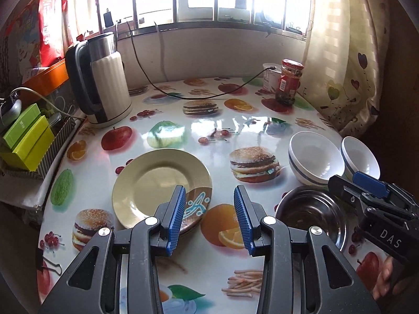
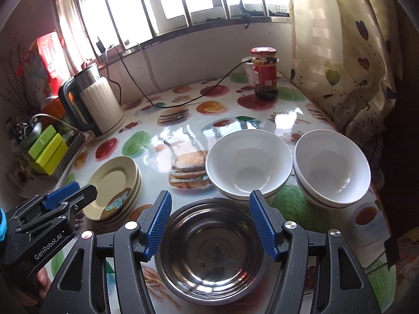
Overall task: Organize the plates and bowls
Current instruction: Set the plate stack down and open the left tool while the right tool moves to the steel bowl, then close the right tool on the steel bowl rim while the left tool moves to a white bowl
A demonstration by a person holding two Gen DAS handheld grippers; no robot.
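— Hovering over the table [image 1: 209,282], both grippers. Left gripper [image 1: 209,209]: jaws apart, nothing between them, hanging above bare cloth just right of the plates [image 1: 157,183].

— Right gripper [image 2: 209,225]?

— Jaws apart too, wider than the left, empty. Framing the steel bowl [image 2: 212,251] from above in the right wrist view, pads not touching its rim.

— Where are the plates?

— Stacked toward the left edge, beige on top, a patterned rim peeking out beneath. Flat on the cloth.

— And the bowls?

— Steel bowl near the front edge, upright. Just behind it, one white bowl [image 2: 248,162], rim close to the steel one; whether touching, cannot tell. A second white bowl [image 2: 332,167] beside the first, at the right edge, both upright with a grey band.

— Anything else on top?

— Kettle [image 1: 104,83] at the back left corner, cord trailing across the far side. Jar [image 1: 289,82] with a red lid toward the back right, a white cup [image 1: 271,76] just behind it. Green boxes [image 1: 26,141] off the left edge, in a striped holder. Curtain [image 2: 348,65] along the right.
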